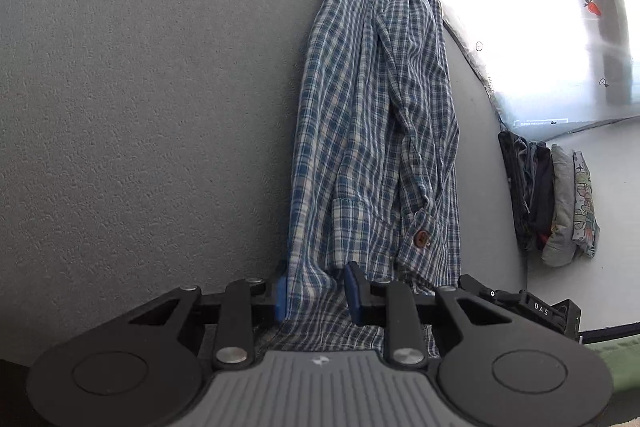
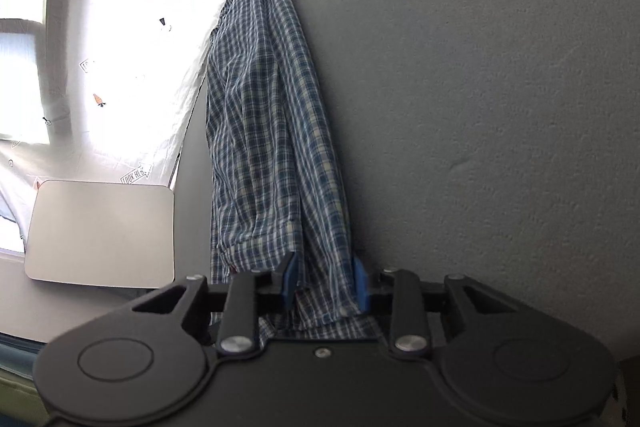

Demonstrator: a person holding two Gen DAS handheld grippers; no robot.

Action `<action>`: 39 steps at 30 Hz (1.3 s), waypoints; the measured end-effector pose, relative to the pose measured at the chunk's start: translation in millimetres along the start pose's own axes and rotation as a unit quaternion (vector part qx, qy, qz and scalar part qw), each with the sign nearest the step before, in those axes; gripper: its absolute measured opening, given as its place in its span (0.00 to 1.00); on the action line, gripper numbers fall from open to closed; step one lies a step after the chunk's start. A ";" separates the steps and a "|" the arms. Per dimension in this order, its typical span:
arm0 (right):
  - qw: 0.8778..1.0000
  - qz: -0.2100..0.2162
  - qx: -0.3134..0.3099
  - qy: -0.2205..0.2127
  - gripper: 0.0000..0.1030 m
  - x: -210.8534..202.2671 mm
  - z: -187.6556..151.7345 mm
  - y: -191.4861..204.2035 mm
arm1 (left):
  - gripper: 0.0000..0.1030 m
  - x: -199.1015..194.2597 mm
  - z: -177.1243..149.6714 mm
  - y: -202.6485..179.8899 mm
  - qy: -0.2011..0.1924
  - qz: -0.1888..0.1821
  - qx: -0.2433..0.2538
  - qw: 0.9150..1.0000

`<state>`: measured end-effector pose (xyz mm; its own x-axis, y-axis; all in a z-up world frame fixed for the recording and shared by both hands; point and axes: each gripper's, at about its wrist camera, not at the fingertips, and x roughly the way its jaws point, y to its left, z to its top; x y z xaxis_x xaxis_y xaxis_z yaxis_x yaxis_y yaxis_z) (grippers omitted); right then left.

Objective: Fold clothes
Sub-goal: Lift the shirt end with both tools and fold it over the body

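Both claws, left and right, clench the blue-and-white plaid cotton shirt on a grey felt surface; folded clothes stack nearby

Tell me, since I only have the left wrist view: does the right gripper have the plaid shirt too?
Observer: Yes. The right gripper has its jaws closed on a bunched edge of the plaid shirt.
Operator: Anything beside the shirt on that side?
Observer: A flat grey rectangular board lies apart from the shirt, at the edge of the patterned sheet.
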<state>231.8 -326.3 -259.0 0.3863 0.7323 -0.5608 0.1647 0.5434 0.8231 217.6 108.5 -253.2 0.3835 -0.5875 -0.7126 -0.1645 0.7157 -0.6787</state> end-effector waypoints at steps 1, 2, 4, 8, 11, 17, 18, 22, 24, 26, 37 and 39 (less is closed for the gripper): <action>1.000 0.003 0.002 0.005 0.28 -0.1 -2.6 -1.0 | 0.28 -0.4 -2.2 0.5 0.004 -0.002 0.001 1.000; 1.000 0.005 0.004 0.009 0.28 0.2 -4.9 -1.5 | 0.28 -0.9 -4.7 1.1 0.009 -0.004 0.000 1.000; 1.000 0.005 0.003 0.019 0.27 1.4 -10.8 -0.3 | 0.28 -1.1 -9.1 0.8 0.017 -0.008 -0.001 1.000; 0.999 -0.007 -0.005 0.043 0.09 8.5 -15.4 8.0 | 0.26 3.5 -7.8 -3.9 0.031 -0.008 0.007 0.999; 0.998 0.017 -0.025 0.047 0.04 9.3 -13.4 20.5 | 0.07 4.1 -6.2 -8.4 0.028 -0.030 0.004 0.999; 0.995 0.097 -0.033 0.020 0.03 -3.4 7.5 56.4 | 0.06 -14.0 9.0 -26.2 -0.011 -0.097 -0.011 0.995; 0.994 0.107 -0.031 0.015 0.03 -4.8 12.7 61.3 | 0.06 -17.5 12.6 -28.4 -0.020 -0.110 -0.018 0.994; 0.989 0.143 -0.020 -0.012 0.03 -7.8 35.1 74.7 | 0.06 -30.0 30.1 -38.9 -0.061 -0.145 -0.038 0.987; 0.987 0.161 -0.007 -0.027 0.03 -6.6 46.5 78.1 | 0.06 -33.6 40.4 -42.6 -0.080 -0.166 -0.052 0.981; 0.984 0.172 0.003 -0.039 0.03 -7.5 58.5 78.3 | 0.06 -36.8 52.0 -45.1 -0.095 -0.182 -0.062 0.977; 0.980 0.183 0.007 -0.072 0.03 10.8 126.0 82.7 | 0.06 -23.0 128.8 -59.5 -0.139 -0.210 -0.087 0.964; 0.981 0.179 0.010 -0.071 0.03 23.0 142.5 83.9 | 0.06 -14.0 147.1 -58.1 -0.137 -0.209 -0.095 0.964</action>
<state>383.8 -322.3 -190.2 0.5448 0.8095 -0.2189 0.0123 0.2533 0.9673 355.4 130.7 -177.6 0.6739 -0.6688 -0.3141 -0.0967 0.3417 -0.9348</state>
